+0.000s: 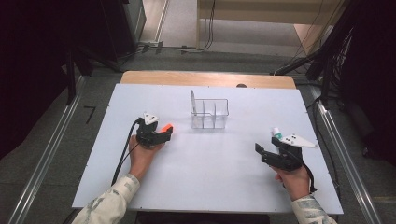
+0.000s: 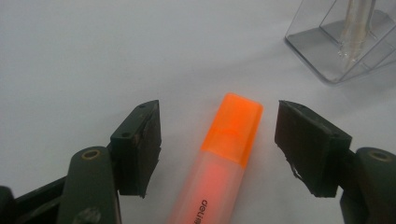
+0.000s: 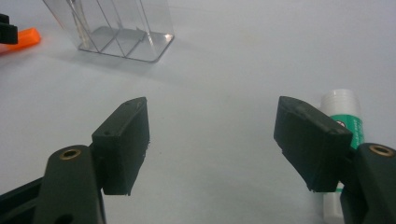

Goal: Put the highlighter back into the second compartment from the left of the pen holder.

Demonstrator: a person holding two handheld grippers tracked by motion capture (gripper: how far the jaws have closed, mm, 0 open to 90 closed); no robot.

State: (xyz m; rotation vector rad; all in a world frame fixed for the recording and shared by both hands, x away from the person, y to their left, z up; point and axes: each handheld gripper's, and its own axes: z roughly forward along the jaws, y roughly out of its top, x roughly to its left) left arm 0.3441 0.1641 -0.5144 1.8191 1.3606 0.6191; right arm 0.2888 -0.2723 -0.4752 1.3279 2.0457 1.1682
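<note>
Straddling the orange highlighter (image 2: pixel 219 158) at frame centre on the tabletop (image 2: pixel 93 56), left hand-held gripper (image 2: pixel 217 140) spread open; we centre, then close squarely. Right hand-held gripper (image 3: pixel 212 140) open, empty, beside glue stick (image 3: pixel 343 112).

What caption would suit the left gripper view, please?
Open left gripper straddling an orange highlighter on the white table, clear organizer beyond.

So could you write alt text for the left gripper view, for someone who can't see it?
An orange highlighter lies on a white table between the open black jaws of the left gripper, with a gap on each side, its orange cap pointing away from the camera. A clear plastic organizer stands at the upper right.
</note>
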